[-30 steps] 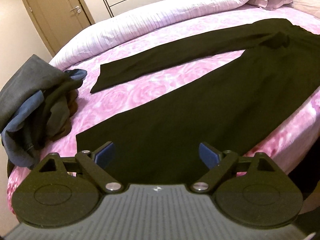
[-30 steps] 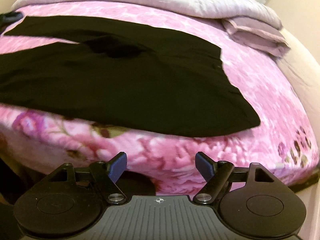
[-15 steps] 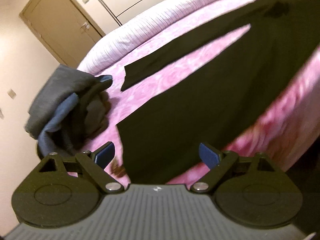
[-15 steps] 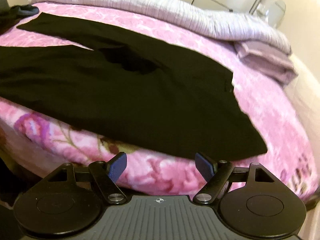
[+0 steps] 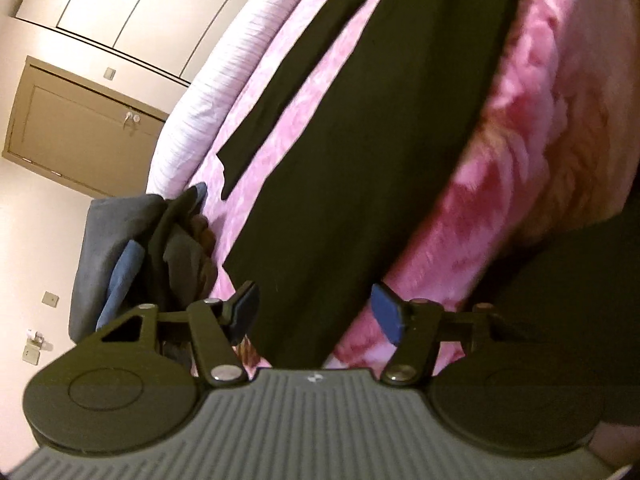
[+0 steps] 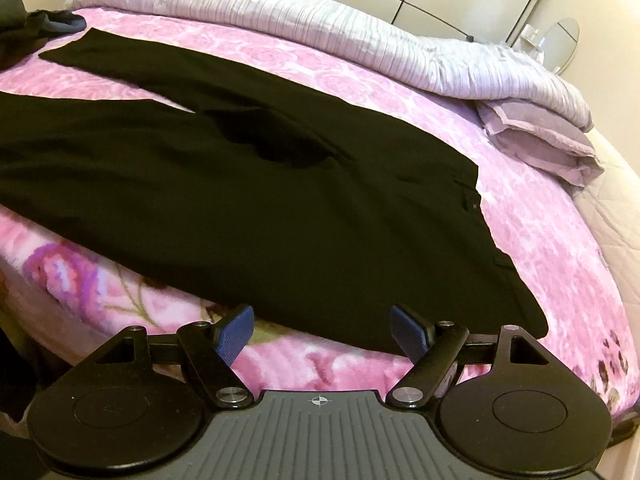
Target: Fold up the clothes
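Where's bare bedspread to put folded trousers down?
Free: the pink bedspread between the black trousers waistband and the folded lilac pillowcase; also the wedge between the trouser legs. Crowded: the far left corner, under the heap of dark clothes, and the back, under the rolled duvet.

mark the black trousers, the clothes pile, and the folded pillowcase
black trousers [image 6: 280,208]: right wrist view, seat area.
clothes pile [image 5: 132,248]: left wrist view, grey outer garment.
folded pillowcase [image 6: 540,140]: right wrist view, top face.
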`<action>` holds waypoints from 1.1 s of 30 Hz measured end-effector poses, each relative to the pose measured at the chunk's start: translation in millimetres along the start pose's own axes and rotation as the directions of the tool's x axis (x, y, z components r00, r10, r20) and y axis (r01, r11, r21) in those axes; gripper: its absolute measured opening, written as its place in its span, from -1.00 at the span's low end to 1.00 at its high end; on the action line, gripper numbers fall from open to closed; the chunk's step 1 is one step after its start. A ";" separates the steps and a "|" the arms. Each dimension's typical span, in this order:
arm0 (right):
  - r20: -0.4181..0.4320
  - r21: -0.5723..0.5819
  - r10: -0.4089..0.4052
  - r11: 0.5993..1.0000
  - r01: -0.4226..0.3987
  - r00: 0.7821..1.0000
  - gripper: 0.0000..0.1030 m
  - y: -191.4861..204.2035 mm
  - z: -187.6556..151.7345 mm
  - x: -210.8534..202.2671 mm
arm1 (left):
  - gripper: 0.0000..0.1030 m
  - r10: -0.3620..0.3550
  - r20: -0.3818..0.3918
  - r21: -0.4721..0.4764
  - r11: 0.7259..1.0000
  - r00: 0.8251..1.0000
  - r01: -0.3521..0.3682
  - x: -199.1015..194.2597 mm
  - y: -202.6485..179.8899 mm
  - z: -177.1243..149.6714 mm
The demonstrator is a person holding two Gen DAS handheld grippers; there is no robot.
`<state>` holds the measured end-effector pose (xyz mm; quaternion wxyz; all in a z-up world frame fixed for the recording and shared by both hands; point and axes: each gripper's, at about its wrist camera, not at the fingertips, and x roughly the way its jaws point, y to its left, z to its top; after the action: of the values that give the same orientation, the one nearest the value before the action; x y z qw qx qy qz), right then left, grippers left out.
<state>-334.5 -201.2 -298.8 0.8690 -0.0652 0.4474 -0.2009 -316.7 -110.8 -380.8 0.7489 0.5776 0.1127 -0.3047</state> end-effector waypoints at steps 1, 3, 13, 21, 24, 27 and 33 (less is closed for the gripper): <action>0.001 0.000 -0.003 1.000 0.003 1.000 0.52 -0.6 -0.5 0.3 | 0.16 0.005 -0.003 0.030 1.000 1.000 -0.005 3.0 -2.7 -0.1; 0.003 0.003 -0.010 1.000 0.010 1.000 0.52 -1.9 -2.7 1.1 | 0.15 0.018 -0.003 0.092 0.996 1.000 -0.018 7.8 -8.5 -0.6; 0.018 0.041 -0.041 0.998 0.041 0.999 0.52 -12.9 -12.4 7.4 | 0.13 0.149 -0.020 0.222 0.965 0.989 -0.141 18.7 -22.7 -8.1; 0.091 -0.002 -0.039 0.999 0.040 0.995 0.52 -7.1 -16.0 11.2 | 0.15 0.134 0.088 0.211 0.966 0.987 -0.150 19.7 -34.7 1.7; 0.118 -0.117 -0.090 0.988 0.104 0.989 0.52 -5.2 -29.6 16.1 | 0.15 0.163 0.011 0.170 0.972 0.987 -0.163 32.0 -22.9 -10.3; 0.158 -0.280 -0.185 0.933 0.224 0.970 0.52 -6.1 -54.2 26.0 | 0.13 0.148 -0.022 0.103 0.984 0.989 -0.145 35.3 -12.0 -14.8; 0.169 -0.476 -0.331 0.798 0.371 0.928 0.52 -39.2 -95.3 61.2 | -0.55 0.079 -0.041 0.108 0.991 0.996 -0.075 44.0 -7.3 -6.5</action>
<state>-390.8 -255.5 -389.6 0.7865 -0.3772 0.4300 -0.2330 -285.2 -120.2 -411.5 0.7254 0.6274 0.0906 -0.2682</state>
